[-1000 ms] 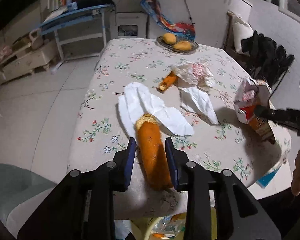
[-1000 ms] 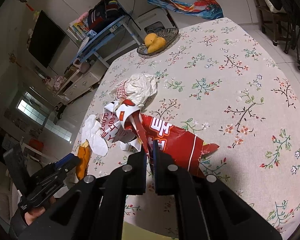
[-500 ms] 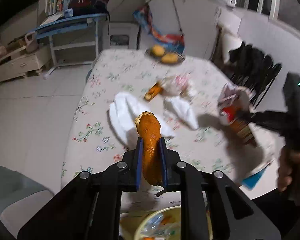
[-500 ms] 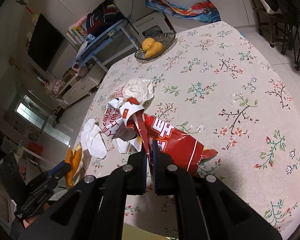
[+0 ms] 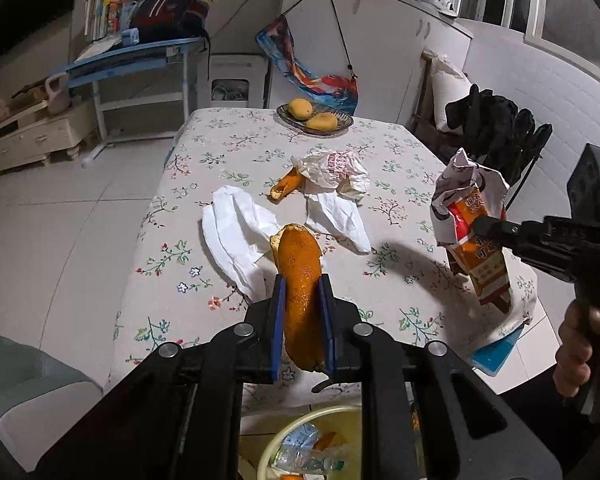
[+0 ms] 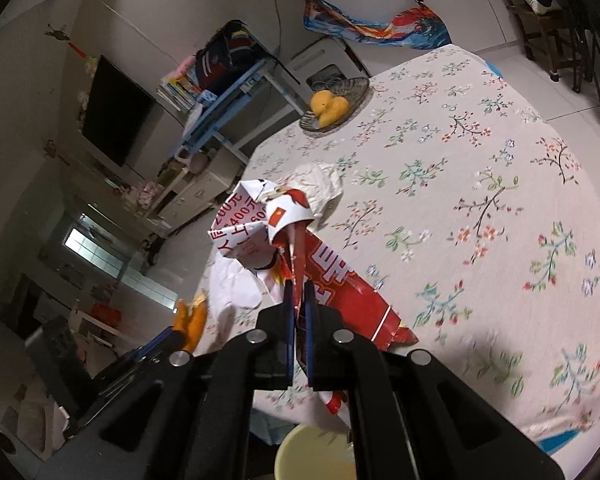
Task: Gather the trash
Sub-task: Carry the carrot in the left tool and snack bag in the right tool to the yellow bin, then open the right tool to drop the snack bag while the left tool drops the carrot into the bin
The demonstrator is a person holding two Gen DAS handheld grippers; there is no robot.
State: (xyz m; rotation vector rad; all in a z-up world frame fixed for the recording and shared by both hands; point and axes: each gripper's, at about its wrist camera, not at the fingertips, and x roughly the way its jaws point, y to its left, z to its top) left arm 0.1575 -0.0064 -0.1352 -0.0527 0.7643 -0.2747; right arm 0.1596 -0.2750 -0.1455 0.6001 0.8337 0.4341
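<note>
My left gripper [image 5: 302, 280] is shut on an orange peel [image 5: 300, 268] and holds it in the air past the table's near edge, above a pale yellow trash bin [image 5: 312, 446]. My right gripper [image 6: 299, 288] is shut on a red and white snack bag [image 6: 320, 280], lifted off the table; the bag also shows at the right of the left wrist view [image 5: 474, 224]. On the floral tablecloth [image 5: 220, 280] lie white tissues [image 5: 236, 232], a second orange peel [image 5: 284, 186] and a crumpled wrapper [image 5: 336, 168].
A wire dish with two mangoes [image 5: 314, 118] stands at the table's far end. The bin rim also shows under the right gripper [image 6: 312, 456]. Black chairs [image 5: 500, 132] stand at the right. A blue desk [image 5: 140, 60] and a low cabinet [image 5: 32, 140] stand at the far left.
My left gripper closed on the orange peel, lifted it off the table and drew it back over the bin. My right gripper raised the snack bag and pulled it toward the near edge.
</note>
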